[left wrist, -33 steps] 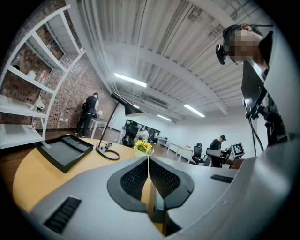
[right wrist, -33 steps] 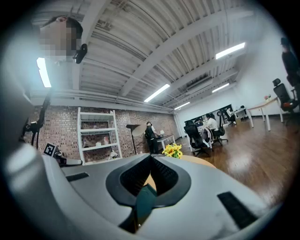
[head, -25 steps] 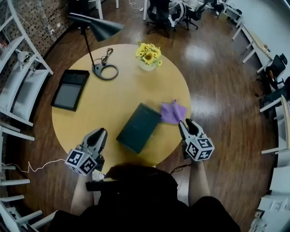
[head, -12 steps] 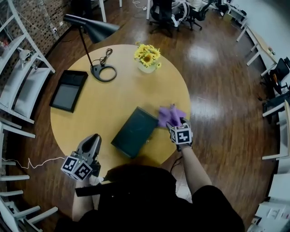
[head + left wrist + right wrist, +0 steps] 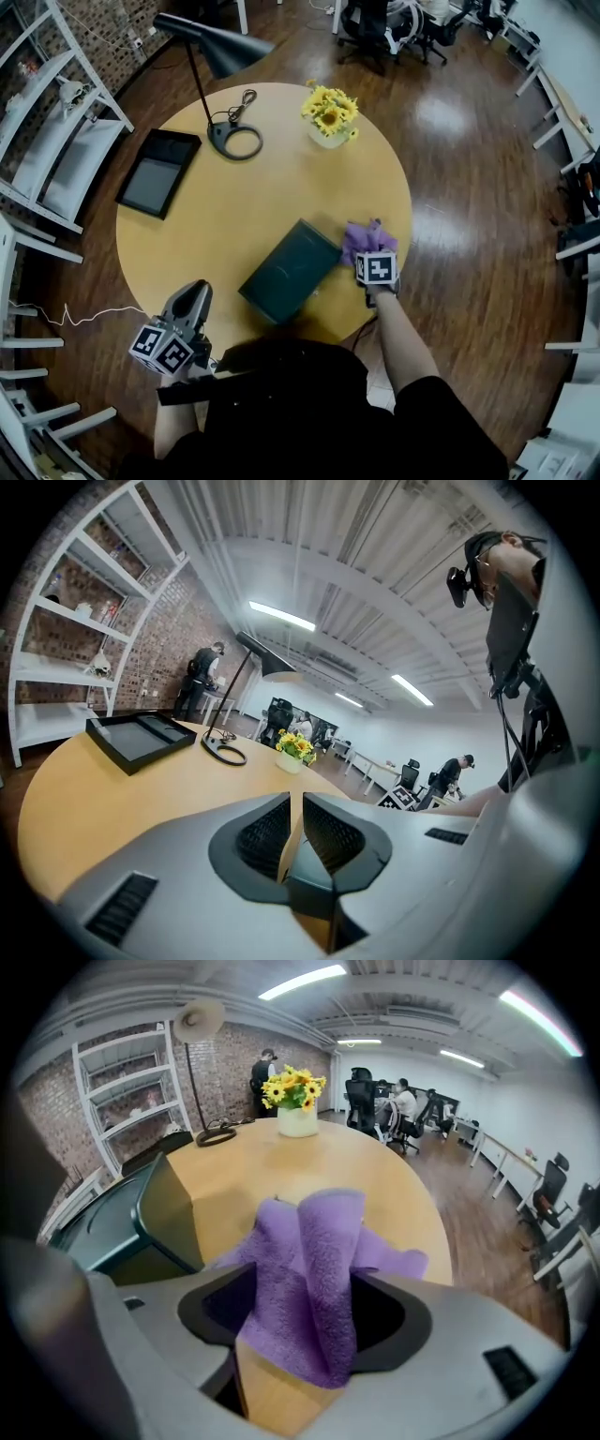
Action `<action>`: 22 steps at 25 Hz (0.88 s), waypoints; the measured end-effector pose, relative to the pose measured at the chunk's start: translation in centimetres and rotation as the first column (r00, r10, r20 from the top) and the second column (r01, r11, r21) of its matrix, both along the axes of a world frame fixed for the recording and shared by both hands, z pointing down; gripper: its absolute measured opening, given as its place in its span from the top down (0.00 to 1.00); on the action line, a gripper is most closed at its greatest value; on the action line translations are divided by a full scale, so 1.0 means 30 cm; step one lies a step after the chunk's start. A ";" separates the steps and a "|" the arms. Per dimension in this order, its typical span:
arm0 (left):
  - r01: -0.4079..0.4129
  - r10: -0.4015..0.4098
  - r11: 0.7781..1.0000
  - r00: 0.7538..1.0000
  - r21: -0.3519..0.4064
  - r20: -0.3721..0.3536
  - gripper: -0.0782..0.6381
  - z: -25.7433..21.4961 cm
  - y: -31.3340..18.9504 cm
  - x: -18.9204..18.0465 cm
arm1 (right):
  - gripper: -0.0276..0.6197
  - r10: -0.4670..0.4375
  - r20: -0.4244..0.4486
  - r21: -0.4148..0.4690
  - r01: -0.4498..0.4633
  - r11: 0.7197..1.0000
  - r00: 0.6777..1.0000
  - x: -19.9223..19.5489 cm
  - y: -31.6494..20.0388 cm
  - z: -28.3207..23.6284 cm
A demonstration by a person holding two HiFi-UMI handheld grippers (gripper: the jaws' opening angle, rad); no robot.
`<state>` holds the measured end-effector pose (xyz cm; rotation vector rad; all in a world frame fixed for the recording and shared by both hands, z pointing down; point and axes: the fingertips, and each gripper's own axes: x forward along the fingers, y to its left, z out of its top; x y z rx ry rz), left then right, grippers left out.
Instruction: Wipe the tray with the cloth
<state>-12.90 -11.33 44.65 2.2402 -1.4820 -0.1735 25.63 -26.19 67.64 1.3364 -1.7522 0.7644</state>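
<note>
Purple cloth (image 5: 305, 1260), limp and light, is bunched beside the tray (image 5: 286, 274); its raised fold, the best hold, is straddled by the right gripper (image 5: 305, 1309), just spread; left gripper (image 5: 292, 829) is pressed together.

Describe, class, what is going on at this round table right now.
A person at the round table holds a hand-held gripper in each hand. The right hand-held gripper is down at the purple cloth, which lies beside the dark green tray. Its jaws have just been opening and stand wide, with the cloth bunched between them, not clamped. The left hand-held gripper is shut and empty near the table's edge. Wiping has not begun.
</note>
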 end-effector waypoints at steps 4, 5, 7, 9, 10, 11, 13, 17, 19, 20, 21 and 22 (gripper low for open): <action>-0.011 0.012 1.000 0.999 0.012 -0.035 0.84 -0.005 -0.028 0.017 | 0.75 -0.118 -0.037 -0.027 0.117 0.993 0.992 -0.035 0.020 -0.006; -0.022 0.022 1.000 0.999 0.020 -0.034 0.84 -0.012 -0.033 0.025 | 0.77 -0.139 -0.043 -0.030 0.138 0.990 0.989 -0.035 0.026 -0.006; -0.044 0.044 0.998 0.999 0.033 -0.025 0.84 -0.028 -0.035 0.035 | 0.80 -0.151 -0.035 -0.021 0.150 0.988 0.988 -0.027 0.034 -0.019; -0.058 0.059 0.998 0.998 0.040 -0.014 0.84 -0.037 -0.032 0.029 | 0.81 -0.146 -0.010 0.021 0.146 0.989 0.989 -0.022 0.037 -0.060; -0.060 0.061 0.997 0.998 0.041 -0.011 0.84 -0.037 -0.030 0.018 | 0.81 -0.145 0.003 0.050 0.145 0.988 0.989 -0.024 0.037 -0.090; -0.060 0.060 0.997 0.998 0.039 -0.012 0.84 -0.033 -0.029 0.005 | 0.81 -0.148 0.011 0.078 0.146 0.986 0.989 -0.028 0.035 -0.122; -0.058 0.058 0.998 0.998 0.031 -0.018 0.84 -0.016 -0.028 -0.019 | 0.81 -0.163 0.016 0.134 0.159 0.978 0.987 -0.045 0.029 -0.193; -0.079 0.080 0.997 0.996 0.026 -0.028 0.84 0.013 -0.019 -0.016 | 0.81 -0.211 0.048 0.265 0.192 0.945 0.976 -0.130 0.021 -0.368; -0.106 0.106 0.994 0.994 0.023 -0.025 0.84 0.036 -0.017 0.008 | 0.81 -0.265 0.059 0.315 0.234 0.920 0.962 -0.218 0.024 -0.440; -0.125 0.125 0.992 0.992 0.017 -0.018 0.84 0.052 -0.019 0.026 | 0.81 -0.293 0.058 0.334 0.258 0.907 0.954 -0.268 0.025 -0.470; -0.148 0.148 0.989 0.989 0.008 -0.007 0.84 0.071 -0.022 0.049 | 0.81 -0.320 0.054 0.347 0.283 0.894 0.946 -0.321 0.026 -0.492; -0.175 0.175 0.985 0.985 -0.004 0.007 0.84 0.089 -0.025 0.076 | 0.81 -0.348 0.047 0.352 0.311 0.883 0.936 -0.374 0.030 -0.504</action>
